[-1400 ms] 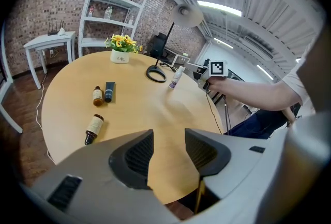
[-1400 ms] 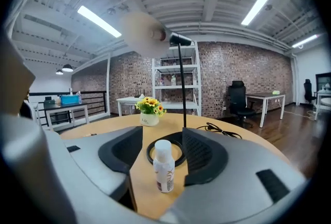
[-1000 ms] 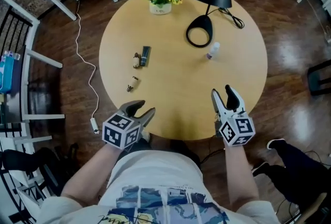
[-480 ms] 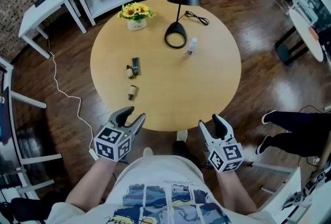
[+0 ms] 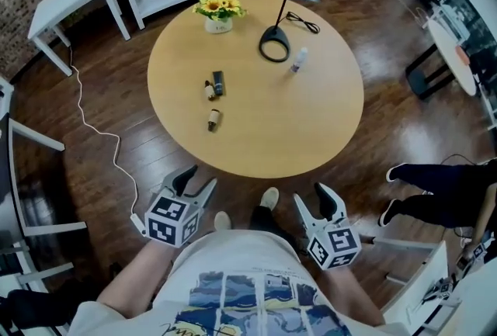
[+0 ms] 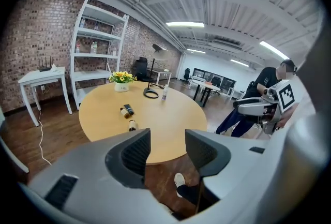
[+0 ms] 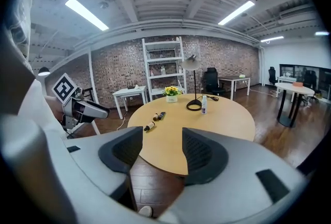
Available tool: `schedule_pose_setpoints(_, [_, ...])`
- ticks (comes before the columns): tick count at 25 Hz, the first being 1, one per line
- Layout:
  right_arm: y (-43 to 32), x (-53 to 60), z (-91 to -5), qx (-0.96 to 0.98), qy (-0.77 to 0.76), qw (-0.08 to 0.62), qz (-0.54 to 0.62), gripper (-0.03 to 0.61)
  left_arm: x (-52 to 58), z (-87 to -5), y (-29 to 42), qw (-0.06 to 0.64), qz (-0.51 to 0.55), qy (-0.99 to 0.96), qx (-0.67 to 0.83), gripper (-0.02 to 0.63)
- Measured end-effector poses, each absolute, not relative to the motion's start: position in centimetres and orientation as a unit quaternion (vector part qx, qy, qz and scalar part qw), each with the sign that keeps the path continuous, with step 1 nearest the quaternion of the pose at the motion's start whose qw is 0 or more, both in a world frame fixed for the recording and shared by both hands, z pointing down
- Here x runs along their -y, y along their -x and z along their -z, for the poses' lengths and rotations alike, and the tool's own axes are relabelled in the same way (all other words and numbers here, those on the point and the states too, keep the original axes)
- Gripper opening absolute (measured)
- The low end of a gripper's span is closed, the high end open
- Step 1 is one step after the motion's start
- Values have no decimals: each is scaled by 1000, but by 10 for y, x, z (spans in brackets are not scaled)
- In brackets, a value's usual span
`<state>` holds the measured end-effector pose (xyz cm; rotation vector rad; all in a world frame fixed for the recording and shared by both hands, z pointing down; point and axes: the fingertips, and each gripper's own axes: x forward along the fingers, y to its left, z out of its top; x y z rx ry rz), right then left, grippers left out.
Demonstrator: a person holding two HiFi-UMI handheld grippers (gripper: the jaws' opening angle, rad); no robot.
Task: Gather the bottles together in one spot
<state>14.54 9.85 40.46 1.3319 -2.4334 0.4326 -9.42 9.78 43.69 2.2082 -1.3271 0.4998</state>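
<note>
Head view: bottles beyond left tool

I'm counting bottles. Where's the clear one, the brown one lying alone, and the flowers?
Small clear plastic bottle [image 5: 299,60]: head view, on its body.
Small brown bottle lying alone [image 5: 213,121]: head view, on its middle.
Yellow sunflowers in white pot [image 5: 219,7]: head view, on the blooms.
</note>
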Motion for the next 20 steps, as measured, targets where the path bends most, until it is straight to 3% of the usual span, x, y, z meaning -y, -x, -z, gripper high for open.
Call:
schedule_pose_setpoints(12, [-117,-112,-400,861,-457,170,-143,261,-114,-438,112,279,-142,-818,482,209])
schedule_pose_setpoints(20, [-102,-97,-407,887,-401,205,-101,261,-103,-456,112,270,-171,-819,477,209])
